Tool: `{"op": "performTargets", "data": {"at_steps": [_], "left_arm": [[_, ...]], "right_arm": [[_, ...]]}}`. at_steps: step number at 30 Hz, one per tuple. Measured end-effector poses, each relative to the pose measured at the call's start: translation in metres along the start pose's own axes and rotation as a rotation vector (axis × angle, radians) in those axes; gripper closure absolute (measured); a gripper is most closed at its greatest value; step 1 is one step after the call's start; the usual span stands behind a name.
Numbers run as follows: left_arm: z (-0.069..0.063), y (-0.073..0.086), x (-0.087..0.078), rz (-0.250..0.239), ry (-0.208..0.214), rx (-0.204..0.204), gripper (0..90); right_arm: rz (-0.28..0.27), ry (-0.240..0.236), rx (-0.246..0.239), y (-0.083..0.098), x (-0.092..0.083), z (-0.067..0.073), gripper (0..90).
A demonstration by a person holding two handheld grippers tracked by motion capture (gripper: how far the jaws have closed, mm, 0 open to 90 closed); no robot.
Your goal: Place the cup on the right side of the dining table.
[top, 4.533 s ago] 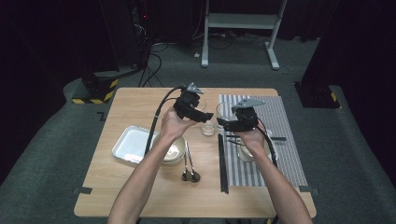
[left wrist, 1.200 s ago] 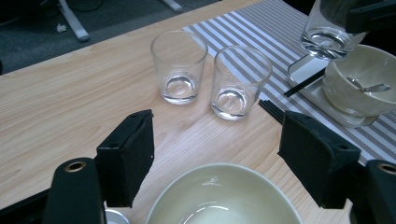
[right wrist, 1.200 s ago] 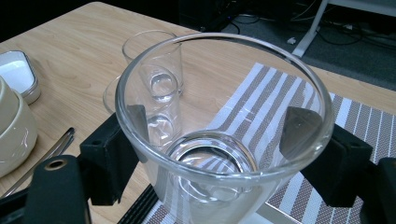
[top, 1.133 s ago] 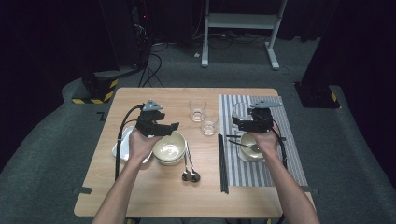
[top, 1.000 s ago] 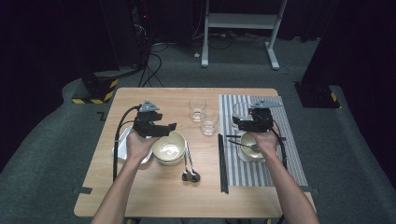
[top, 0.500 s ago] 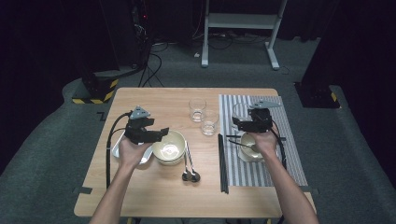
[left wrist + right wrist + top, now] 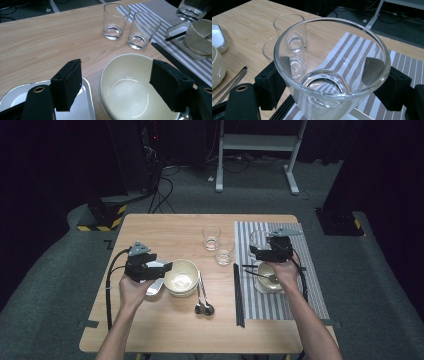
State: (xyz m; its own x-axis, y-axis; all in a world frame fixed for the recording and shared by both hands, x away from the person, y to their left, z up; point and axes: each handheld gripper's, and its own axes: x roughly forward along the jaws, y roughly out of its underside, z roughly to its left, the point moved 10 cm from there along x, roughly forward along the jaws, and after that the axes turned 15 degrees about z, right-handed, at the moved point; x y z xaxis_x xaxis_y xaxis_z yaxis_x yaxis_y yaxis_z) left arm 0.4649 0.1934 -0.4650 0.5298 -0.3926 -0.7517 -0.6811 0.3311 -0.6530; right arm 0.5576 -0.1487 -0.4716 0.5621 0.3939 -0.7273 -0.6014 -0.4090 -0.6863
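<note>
Upright glass, mouth up, clamped between right gripper pads.

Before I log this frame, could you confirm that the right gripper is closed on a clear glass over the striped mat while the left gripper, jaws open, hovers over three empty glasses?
Nearly right: the left gripper hovers, jaws open, over a cream bowl, not three glasses, as the left gripper view shows. The right gripper does hold the clear glass over the striped mat.
</note>
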Motion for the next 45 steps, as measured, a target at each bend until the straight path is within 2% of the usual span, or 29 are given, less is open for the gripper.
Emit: {"op": "performTargets", "data": {"at_steps": [14, 30, 38, 45], "left_arm": [[0.012, 0.026, -0.007, -0.012, -0.026, -0.052, 25.6], [0.020, 0.060, -0.010, -0.015, -0.052, -0.089, 25.6], [0.019, 0.074, -0.007, -0.012, -0.078, -0.094, 25.5], [0.018, 0.086, -0.002, -0.005, -0.078, -0.108, 24.7]], "right_arm": [[-0.019, -0.030, 0.015, -0.002, -0.001, 0.000, 20.1], [-0.002, 0.000, 0.058, -0.002, 0.007, -0.015, 20.1], [0.007, 0.010, 0.072, -0.001, 0.011, -0.020, 20.1], [0.006, 0.020, 0.086, -0.001, 0.012, -0.025, 20.1]]}}
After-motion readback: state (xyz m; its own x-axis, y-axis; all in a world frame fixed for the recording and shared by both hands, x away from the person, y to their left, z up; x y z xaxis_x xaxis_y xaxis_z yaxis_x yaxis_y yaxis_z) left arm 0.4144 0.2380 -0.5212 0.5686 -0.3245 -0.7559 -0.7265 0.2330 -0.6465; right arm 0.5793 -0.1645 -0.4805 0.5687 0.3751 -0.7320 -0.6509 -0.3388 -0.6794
